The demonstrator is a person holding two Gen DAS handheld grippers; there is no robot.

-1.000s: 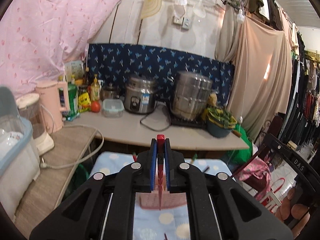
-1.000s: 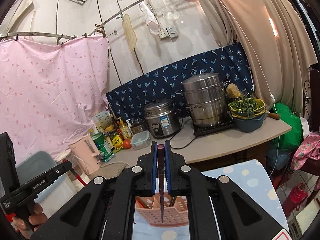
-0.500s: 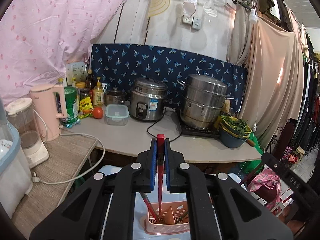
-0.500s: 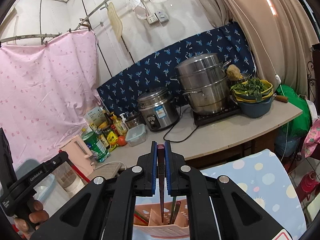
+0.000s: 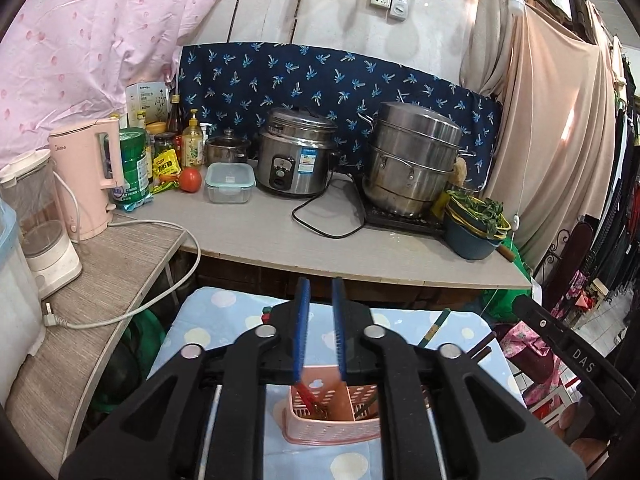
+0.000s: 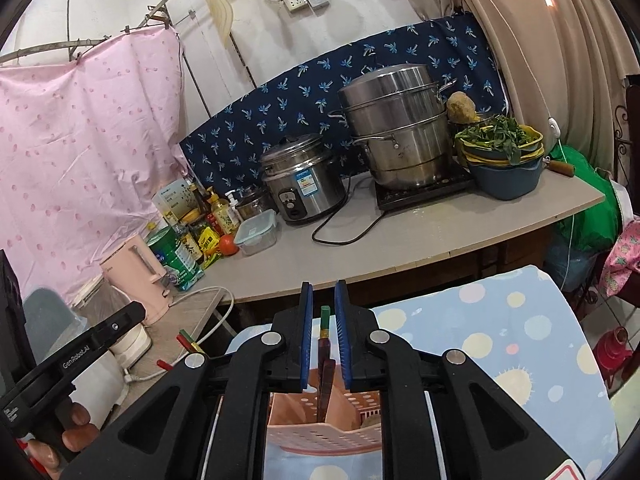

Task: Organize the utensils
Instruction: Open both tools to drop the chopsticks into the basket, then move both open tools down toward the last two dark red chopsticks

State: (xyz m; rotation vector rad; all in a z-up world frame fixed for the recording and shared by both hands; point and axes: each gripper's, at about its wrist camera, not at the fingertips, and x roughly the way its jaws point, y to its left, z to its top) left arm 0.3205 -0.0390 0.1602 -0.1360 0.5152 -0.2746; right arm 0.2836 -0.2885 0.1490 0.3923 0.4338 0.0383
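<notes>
A pink slotted utensil basket (image 5: 332,420) stands on the blue dotted tablecloth (image 5: 224,320), right below both grippers; it also shows in the right wrist view (image 6: 320,436). My left gripper (image 5: 319,336) is open and empty above it; a red chopstick (image 5: 306,394) stands in the basket's left compartment. My right gripper (image 6: 324,334) is open; a dark chopstick with a green tip (image 6: 324,344) stands upright between its pads, its lower end in the basket. Loose chopsticks (image 5: 436,326) lie on the cloth beyond.
A grey counter (image 5: 280,236) behind the table carries a rice cooker (image 5: 296,160), a steel steamer pot (image 5: 412,160), a blue bowl of greens (image 5: 472,228), a food box (image 5: 230,182), bottles and a pink kettle (image 5: 88,180). A power cord (image 5: 132,308) hangs at the left.
Both grippers have opened. The red chopstick has dropped from the left gripper into the basket; the dark chopstick now stands loose between the right pads. Both grippers tilted down closer to the basket.
</notes>
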